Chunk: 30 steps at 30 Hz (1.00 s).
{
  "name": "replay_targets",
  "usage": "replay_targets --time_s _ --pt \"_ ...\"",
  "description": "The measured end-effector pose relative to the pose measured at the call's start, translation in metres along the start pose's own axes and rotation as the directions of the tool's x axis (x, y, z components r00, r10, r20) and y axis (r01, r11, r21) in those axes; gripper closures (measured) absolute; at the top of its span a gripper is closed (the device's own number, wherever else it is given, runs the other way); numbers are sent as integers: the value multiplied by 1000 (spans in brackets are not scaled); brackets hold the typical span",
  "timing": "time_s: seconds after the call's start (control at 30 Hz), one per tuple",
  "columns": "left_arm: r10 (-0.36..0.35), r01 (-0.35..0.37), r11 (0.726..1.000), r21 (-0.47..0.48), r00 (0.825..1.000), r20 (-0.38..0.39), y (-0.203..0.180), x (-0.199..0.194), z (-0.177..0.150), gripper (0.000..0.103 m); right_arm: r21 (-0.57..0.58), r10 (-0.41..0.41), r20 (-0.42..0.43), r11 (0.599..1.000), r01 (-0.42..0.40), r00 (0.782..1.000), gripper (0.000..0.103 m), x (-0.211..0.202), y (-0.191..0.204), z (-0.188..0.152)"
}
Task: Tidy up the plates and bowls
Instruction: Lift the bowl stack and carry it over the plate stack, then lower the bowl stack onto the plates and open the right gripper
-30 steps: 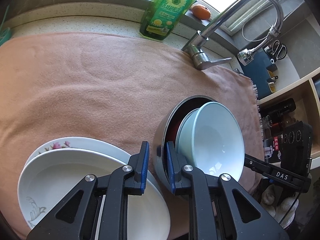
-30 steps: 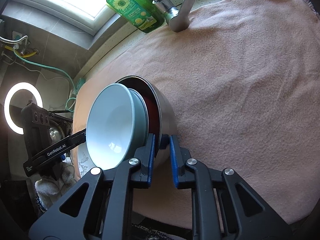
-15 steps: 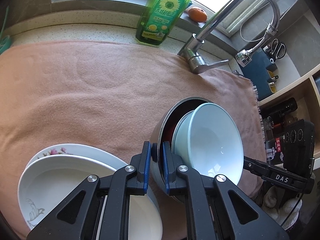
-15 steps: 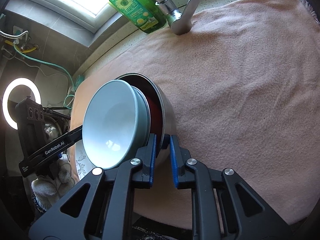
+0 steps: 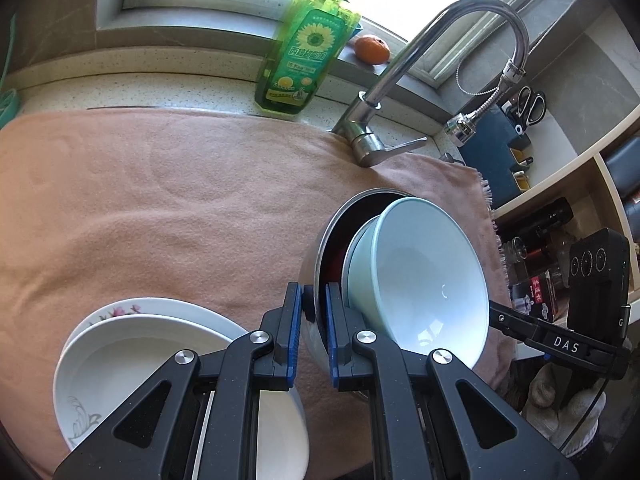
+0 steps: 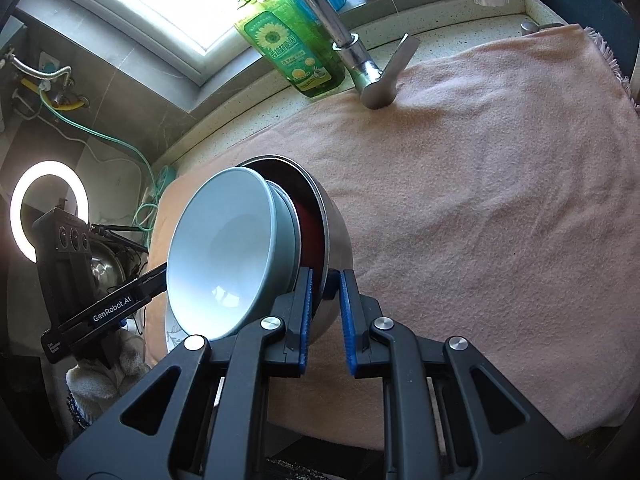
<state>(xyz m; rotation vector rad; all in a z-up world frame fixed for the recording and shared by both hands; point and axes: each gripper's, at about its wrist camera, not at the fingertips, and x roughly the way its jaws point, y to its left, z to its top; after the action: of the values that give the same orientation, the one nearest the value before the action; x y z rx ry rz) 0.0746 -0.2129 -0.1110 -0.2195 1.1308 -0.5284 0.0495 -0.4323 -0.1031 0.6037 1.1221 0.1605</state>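
Peach cloth (image 5: 160,208) covers the counter in the left wrist view; the left gripper (image 5: 310,336) clamps the steel bowl (image 5: 320,256) rim, its fingers hiding part of the white plates (image 5: 132,360). From the right wrist, the right gripper (image 6: 326,316) grips the opposite rim, pale blue bowls (image 6: 224,256) nested inside

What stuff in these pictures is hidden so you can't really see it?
- Left view: the white plates are partly covered by the left tool.
- Both views: the red thing inside the metal bowl hides behind the blue bowls.
- Right view: bottle top lost in window glare.
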Motion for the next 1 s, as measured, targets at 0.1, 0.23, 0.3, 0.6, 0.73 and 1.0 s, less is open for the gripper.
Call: replay_targets --time_s 0.1,0.23,0.3,0.6,0.73,1.0 --pt "-5 4 1000 8 1000 13 2 -12 0 95 -14 3 10 1000 -3 1000 88 -5 12 -4" --pt "-10 9 1000 12 999 34 7 -31 -3 95 -20 10 24 1000 -9 1000 88 -10 30 -12" --pt "-5 5 1000 20 999 42 9 -40 -5 95 -26 15 24 1000 -14 1000 88 -11 40 -17" --pt "7 -6 1000 -11 998 69 39 -76 -24 95 -85 28 -4 996 -28 1000 88 3 86 -34" --pt "24 -22 999 -36 998 64 58 -88 -36 95 -108 29 -31 994 -32 999 88 18 105 -46" --pt "54 -51 996 -78 998 36 90 -94 -56 95 -115 12 -81 993 -22 997 88 45 122 -67"
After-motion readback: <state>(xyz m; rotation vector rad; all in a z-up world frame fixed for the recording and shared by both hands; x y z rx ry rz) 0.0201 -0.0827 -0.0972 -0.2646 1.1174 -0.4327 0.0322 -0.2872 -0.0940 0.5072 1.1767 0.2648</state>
